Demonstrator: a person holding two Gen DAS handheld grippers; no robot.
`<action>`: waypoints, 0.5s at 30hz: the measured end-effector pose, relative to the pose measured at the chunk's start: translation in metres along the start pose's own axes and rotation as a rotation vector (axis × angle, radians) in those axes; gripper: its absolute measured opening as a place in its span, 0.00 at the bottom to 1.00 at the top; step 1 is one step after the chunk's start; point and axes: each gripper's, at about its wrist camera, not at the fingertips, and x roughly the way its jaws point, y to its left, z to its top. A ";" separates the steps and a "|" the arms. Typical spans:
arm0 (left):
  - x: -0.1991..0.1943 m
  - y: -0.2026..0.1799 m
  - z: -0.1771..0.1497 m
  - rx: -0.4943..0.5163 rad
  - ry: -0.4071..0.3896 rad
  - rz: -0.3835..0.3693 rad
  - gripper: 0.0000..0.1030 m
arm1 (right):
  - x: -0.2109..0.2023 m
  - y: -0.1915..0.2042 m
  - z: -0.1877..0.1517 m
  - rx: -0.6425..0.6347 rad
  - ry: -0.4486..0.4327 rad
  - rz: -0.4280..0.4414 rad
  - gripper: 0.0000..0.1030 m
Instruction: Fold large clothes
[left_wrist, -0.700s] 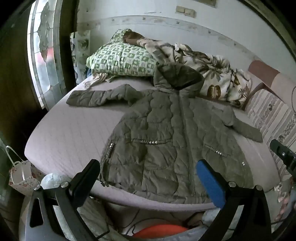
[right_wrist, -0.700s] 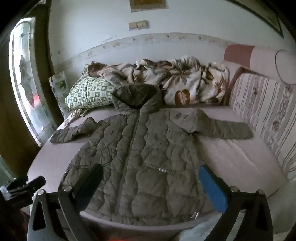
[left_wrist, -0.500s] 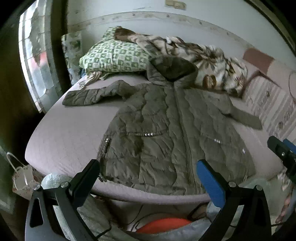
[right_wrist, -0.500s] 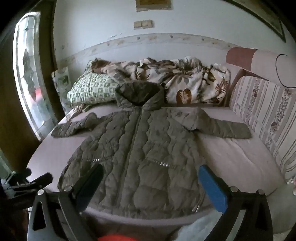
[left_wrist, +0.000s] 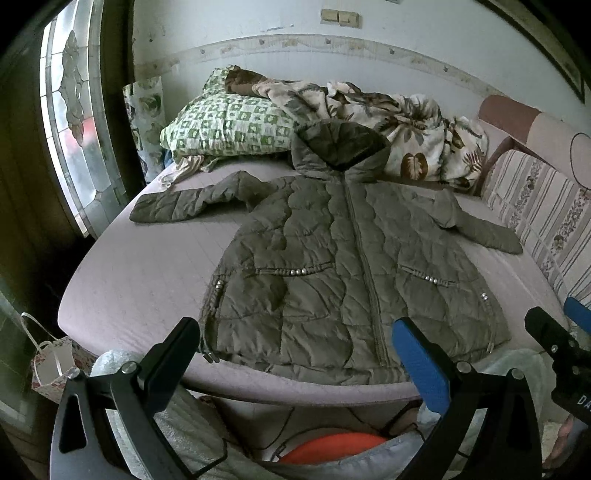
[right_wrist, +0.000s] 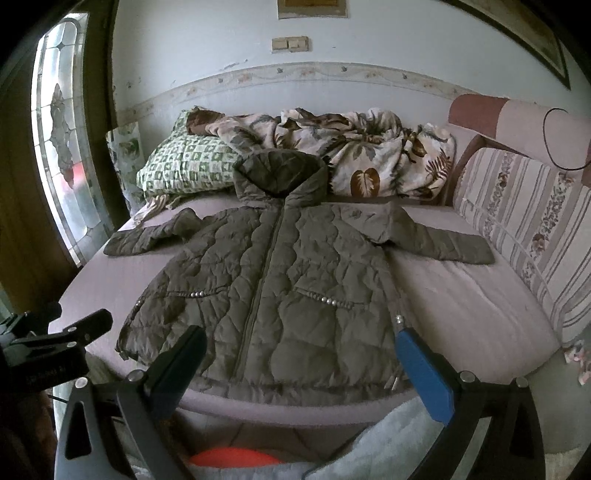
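Note:
An olive quilted hooded jacket (left_wrist: 343, 266) lies flat, front up and zipped, on the pink bed (left_wrist: 140, 266), both sleeves spread out to the sides. It also shows in the right wrist view (right_wrist: 273, 288). My left gripper (left_wrist: 295, 350) is open and empty, hovering just off the bed's near edge by the jacket's hem. My right gripper (right_wrist: 299, 354) is open and empty, also in front of the hem. Each gripper shows at the edge of the other's view.
A green checked pillow (left_wrist: 229, 125) and a leaf-print blanket (left_wrist: 399, 122) lie at the bed's far end. A striped cushion wall (right_wrist: 528, 229) runs along the right. A stained-glass window (left_wrist: 74, 122) is on the left. A paper bag (left_wrist: 51, 365) stands on the floor.
Both grippers have risen slightly and shifted, so the jacket sits more centred in each view. The jacket itself has not moved.

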 end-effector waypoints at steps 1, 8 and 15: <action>-0.001 0.000 0.000 -0.002 -0.001 0.000 1.00 | -0.001 -0.001 0.000 0.010 -0.001 0.004 1.00; -0.004 -0.001 0.003 -0.013 0.008 -0.007 1.00 | -0.004 -0.004 -0.001 0.033 -0.022 -0.001 1.00; -0.004 0.001 -0.001 -0.014 0.014 -0.006 1.00 | -0.006 -0.004 -0.001 0.035 -0.013 0.005 1.00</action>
